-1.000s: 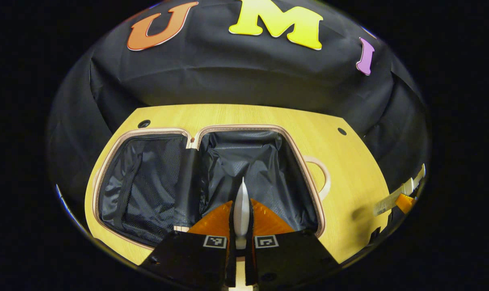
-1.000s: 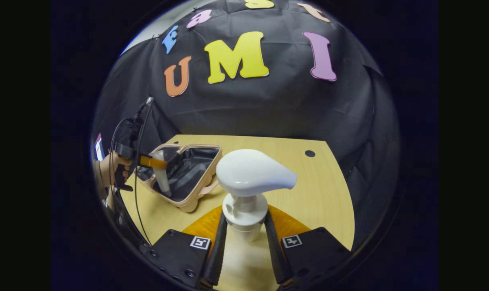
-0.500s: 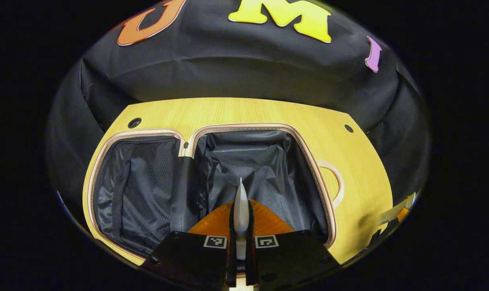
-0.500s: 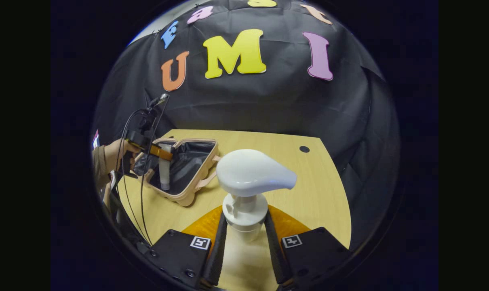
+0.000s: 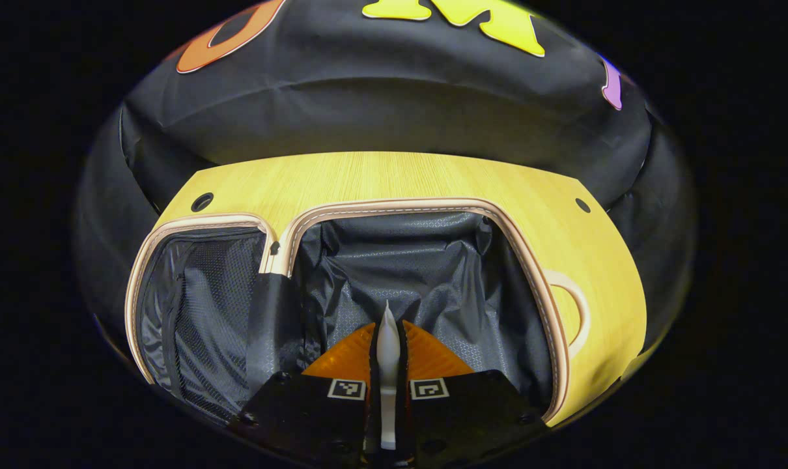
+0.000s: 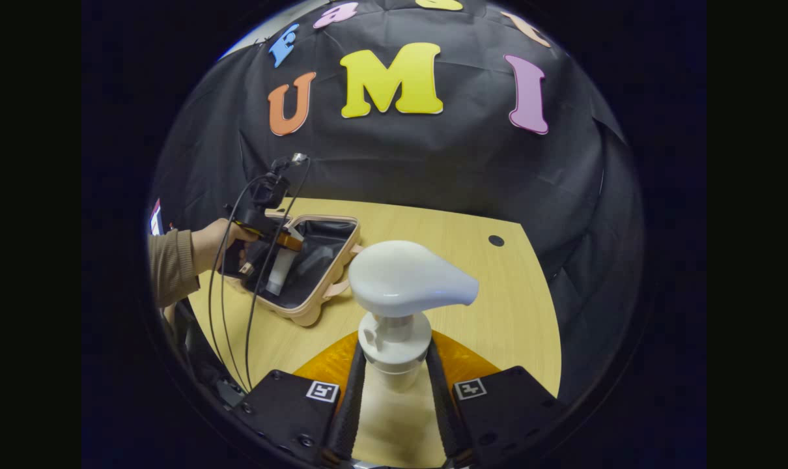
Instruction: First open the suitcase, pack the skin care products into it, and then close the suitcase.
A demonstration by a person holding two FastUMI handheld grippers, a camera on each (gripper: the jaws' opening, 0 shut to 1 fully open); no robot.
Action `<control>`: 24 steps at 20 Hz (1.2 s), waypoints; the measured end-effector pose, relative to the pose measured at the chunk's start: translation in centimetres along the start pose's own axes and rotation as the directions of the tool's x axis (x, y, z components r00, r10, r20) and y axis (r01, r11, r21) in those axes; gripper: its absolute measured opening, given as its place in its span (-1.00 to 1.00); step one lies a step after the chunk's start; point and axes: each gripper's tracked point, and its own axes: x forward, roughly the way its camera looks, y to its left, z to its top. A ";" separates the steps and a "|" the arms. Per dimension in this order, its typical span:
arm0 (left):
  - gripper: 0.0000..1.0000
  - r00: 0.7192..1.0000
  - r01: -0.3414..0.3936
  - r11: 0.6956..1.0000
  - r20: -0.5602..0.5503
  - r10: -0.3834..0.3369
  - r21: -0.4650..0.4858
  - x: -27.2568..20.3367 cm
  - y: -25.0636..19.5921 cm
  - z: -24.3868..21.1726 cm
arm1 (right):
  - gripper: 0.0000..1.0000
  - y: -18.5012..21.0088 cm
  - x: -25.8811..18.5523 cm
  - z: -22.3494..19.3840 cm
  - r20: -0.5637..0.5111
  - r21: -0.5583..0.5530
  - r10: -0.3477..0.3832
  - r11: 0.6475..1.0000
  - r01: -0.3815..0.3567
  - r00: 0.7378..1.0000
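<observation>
Spanning wooden table (image 6: 498, 306), black cloth wall (image 6: 433, 169)

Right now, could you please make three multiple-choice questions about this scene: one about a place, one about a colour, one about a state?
1. Where is the white tube that the left gripper holds?
A. Over the open suitcase, its lower end inside
B. Flat on the table
C. Beside the pump bottle

2. What colour is the suitcase lining?
A. Red
B. White
C. Black

3. What state is the right gripper in?
A. Open and empty
B. Shut on the pump bottle
C. Shut on the suitcase handle

Answers:
1. A: the right gripper view shows the tube hanging into the open case.
2. C: the left gripper view shows dark, crinkled fabric inside the pale rim.
3. B: both fingers press the bottle's neck below its white pump head.
</observation>
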 end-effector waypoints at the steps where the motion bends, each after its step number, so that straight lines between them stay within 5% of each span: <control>1: -0.78 1.000 0.003 1.000 -0.009 -0.003 -0.002 0.4 0.0 -0.1 | -0.06 0.2 0.0 0.1 -0.006 -0.003 0.002 1.000 -0.002 1.000; 7: -0.55 0.998 -0.033 0.999 -0.063 0.031 -0.026 2.2 0.7 -2.2 | -0.07 2.2 0.5 3.4 0.011 -0.014 0.033 0.999 -0.032 0.999; 8: -0.72 0.999 -0.023 0.999 -0.038 0.021 -0.042 2.0 0.5 -2.0 | -0.12 2.6 0.7 4.1 0.018 -0.017 0.038 0.999 -0.037 0.999; 11: 0.03 1.000 0.025 0.997 0.021 -0.023 -0.078 0.8 -0.6 -1.5 | -0.06 3.7 1.7 6.2 0.026 -0.028 0.053 0.998 -0.052 0.998; 15: 0.97 0.989 -0.008 1.000 0.151 0.005 0.020 -2.9 -0.5 -0.2 | -0.06 5.0 3.6 9.6 0.050 -0.068 0.059 0.996 -0.056 0.997; 19: 0.97 0.941 0.028 1.000 0.337 -0.022 -0.014 -9.9 -0.2 1.7 | -0.12 7.8 6.3 13.3 0.068 -0.086 0.089 0.993 -0.083 0.994; 24: 0.96 0.865 -0.068 0.997 0.499 0.046 0.025 -18.9 2.8 1.2 | -0.06 14.1 10.9 13.9 0.013 -0.057 0.138 0.989 -0.137 0.990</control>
